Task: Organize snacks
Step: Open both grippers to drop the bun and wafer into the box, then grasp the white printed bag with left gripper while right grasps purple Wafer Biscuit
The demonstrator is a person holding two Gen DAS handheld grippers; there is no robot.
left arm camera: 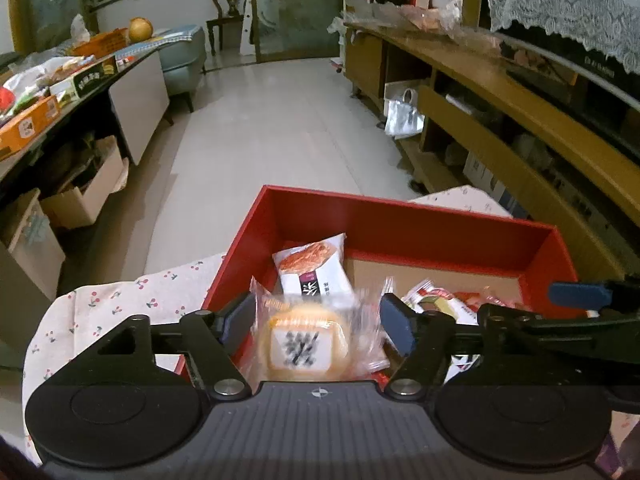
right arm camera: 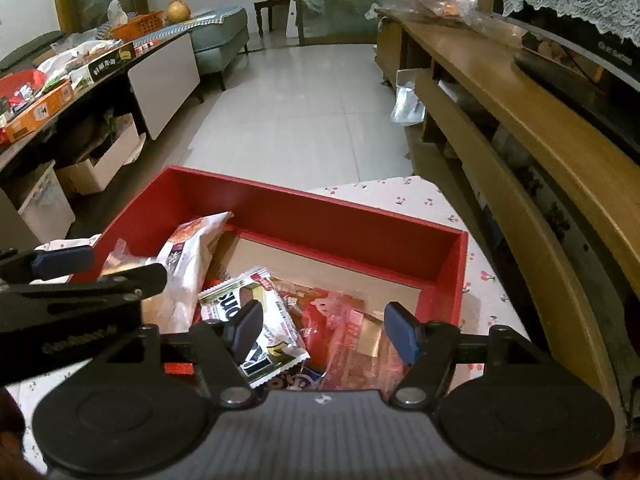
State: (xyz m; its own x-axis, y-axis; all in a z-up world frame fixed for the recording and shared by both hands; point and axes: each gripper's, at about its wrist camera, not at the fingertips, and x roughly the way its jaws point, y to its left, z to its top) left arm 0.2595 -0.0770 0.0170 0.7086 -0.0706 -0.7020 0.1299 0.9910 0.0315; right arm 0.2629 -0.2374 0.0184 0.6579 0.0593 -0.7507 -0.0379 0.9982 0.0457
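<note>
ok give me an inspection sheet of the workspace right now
surface: cherry-print cloth under the red box.
job's things: round cake pack blurred between the left fingers; white pack, wafer pack and red pack in the box.
clutter: nothing seen on the cloth.
grippers: left gripper open around the cake pack; right gripper open above the box.
cables: nothing seen.
surroundings: cluttered side table, wooden cabinet, chair, tiled floor.
</note>
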